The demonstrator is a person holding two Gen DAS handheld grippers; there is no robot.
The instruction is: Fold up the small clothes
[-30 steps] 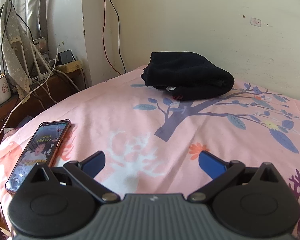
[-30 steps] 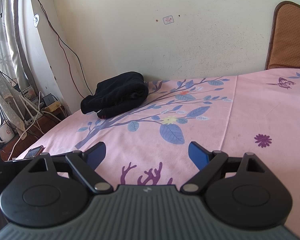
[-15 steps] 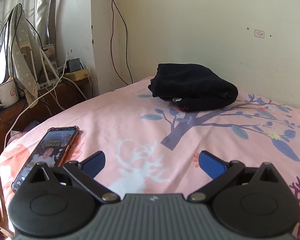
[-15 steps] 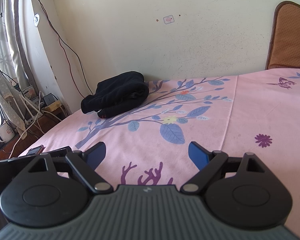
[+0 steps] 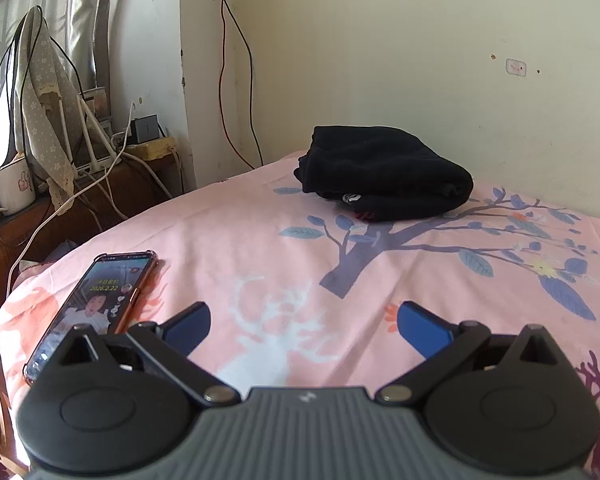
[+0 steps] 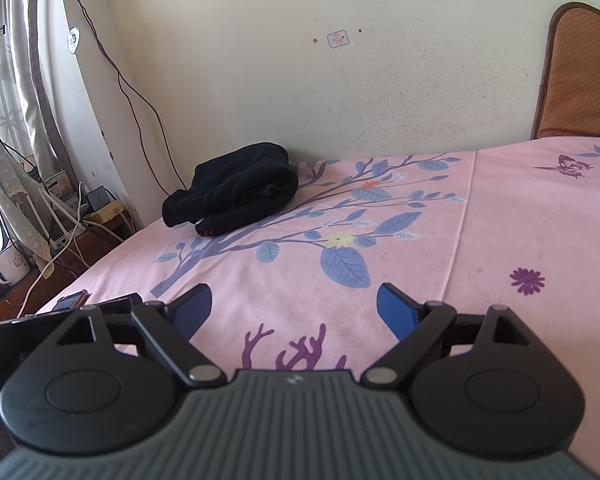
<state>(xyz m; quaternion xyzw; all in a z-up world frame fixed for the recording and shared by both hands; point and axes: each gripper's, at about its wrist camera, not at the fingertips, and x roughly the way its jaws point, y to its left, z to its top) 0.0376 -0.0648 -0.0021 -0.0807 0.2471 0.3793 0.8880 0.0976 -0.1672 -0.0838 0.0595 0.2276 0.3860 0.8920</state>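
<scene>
A black folded garment (image 5: 384,178) lies on the pink patterned bed sheet (image 5: 260,232) near the far wall; it also shows in the right wrist view (image 6: 236,190). My left gripper (image 5: 304,324) is open and empty, low over the sheet, well short of the garment. My right gripper (image 6: 294,308) is open and empty over the sheet, also far from the garment. The left gripper's body (image 6: 80,310) shows at the left edge of the right wrist view.
A phone (image 5: 96,304) with a lit screen lies on the sheet by the bed's left edge. A side table (image 5: 60,200) holds a mug (image 5: 12,186), cables and a charger. A brown headboard (image 6: 580,76) stands at the right.
The left gripper has swung slightly left, so the garment and phone sit further right in its view. The right gripper has not moved. Both stay open.
</scene>
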